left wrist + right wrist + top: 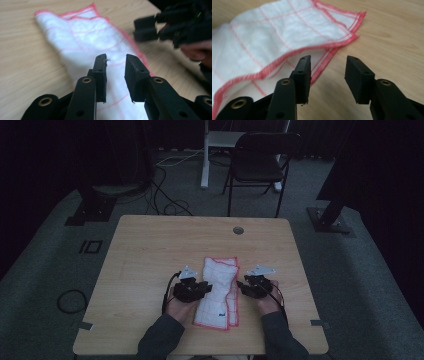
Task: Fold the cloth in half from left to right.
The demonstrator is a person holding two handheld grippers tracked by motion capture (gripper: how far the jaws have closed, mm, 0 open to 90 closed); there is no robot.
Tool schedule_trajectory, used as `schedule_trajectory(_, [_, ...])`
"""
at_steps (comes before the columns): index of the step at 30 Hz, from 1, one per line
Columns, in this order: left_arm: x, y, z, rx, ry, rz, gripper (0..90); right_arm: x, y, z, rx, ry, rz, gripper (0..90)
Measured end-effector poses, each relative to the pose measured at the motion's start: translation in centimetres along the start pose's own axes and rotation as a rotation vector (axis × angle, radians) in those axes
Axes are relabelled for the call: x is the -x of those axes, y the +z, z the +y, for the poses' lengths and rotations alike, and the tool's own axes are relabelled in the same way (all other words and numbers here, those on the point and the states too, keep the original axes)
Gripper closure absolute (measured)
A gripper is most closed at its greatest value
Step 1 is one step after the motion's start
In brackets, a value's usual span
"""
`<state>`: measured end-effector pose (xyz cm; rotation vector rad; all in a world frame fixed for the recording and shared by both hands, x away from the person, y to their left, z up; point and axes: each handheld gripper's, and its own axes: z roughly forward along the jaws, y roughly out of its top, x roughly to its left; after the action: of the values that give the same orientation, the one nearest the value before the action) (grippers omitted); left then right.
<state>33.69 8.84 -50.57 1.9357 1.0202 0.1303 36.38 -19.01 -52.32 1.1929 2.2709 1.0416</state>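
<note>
A white cloth (217,290) with red edging and thin red check lines lies folded lengthwise on the wooden table (150,250), between my two hands. My left gripper (206,288) reaches over the cloth's left edge. In the left gripper view its jaws (115,72) stand apart just above the cloth (82,35), pinching nothing. My right gripper (242,286) sits at the cloth's right edge. In the right gripper view its jaws (327,75) are open, and the red hem of the cloth (274,32) lies by the left jaw with bare wood in the gap. The right gripper (152,28) also shows blurred in the left gripper view.
A round cable hole (238,230) sits near the table's far edge. A black folding chair (260,160) stands behind the table, beside a white desk leg (205,155). Cables (165,195) run over the grey carpet, and dark stand bases (92,210) flank the table.
</note>
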Motion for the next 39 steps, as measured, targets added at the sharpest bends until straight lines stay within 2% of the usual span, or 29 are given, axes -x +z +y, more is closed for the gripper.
schedule_trajectory(8, [-1.2, -0.7, -2.3, -0.029, -0.022, 0.055, 70.0, 0.1, 1.5, 1.8, 0.010, 0.023, -0.021, 61.0])
schedule_trajectory(12, [-1.3, -0.4, -2.9, -0.048, -0.026, 0.056, 69.9, 0.3, 2.3, 2.9, 0.016, 0.035, -0.034, 60.7])
schedule_trajectory(18, [-1.2, -0.1, -3.3, -0.065, -0.025, 0.056, 70.2, 0.8, 4.7, 3.8, -0.027, 0.024, -0.049, 60.6])
schedule_trajectory(24, [-1.2, -0.1, -3.5, -0.061, -0.033, 0.052, 70.3, 1.5, 6.7, 4.0, -0.058, 0.064, -0.028, 61.2])
schedule_trajectory(27, [-1.2, -0.1, -3.5, -0.060, -0.035, 0.050, 70.3, 1.6, 6.7, 4.3, -0.067, 0.057, -0.026, 79.1])
schedule_trajectory(29, [-1.2, -0.2, -3.5, -0.058, -0.030, 0.048, 70.2, 1.6, 6.7, 4.5, -0.067, 0.042, -0.027, 85.5])
schedule_trajectory(32, [-1.1, -0.3, -3.4, -0.054, -0.026, 0.047, 69.9, 1.4, 6.3, 5.0, -0.045, 0.015, -0.042, 86.9])
schedule_trajectory(37, [-1.0, -0.4, -3.3, -0.051, -0.028, 0.041, 69.7, 1.4, 5.8, 5.9, -0.016, 0.004, -0.046, 86.9])
schedule_trajectory(39, [-0.9, -0.3, -3.3, -0.052, -0.029, 0.037, 69.7, 1.6, 5.9, 6.8, -0.013, -0.003, -0.048, 86.9])
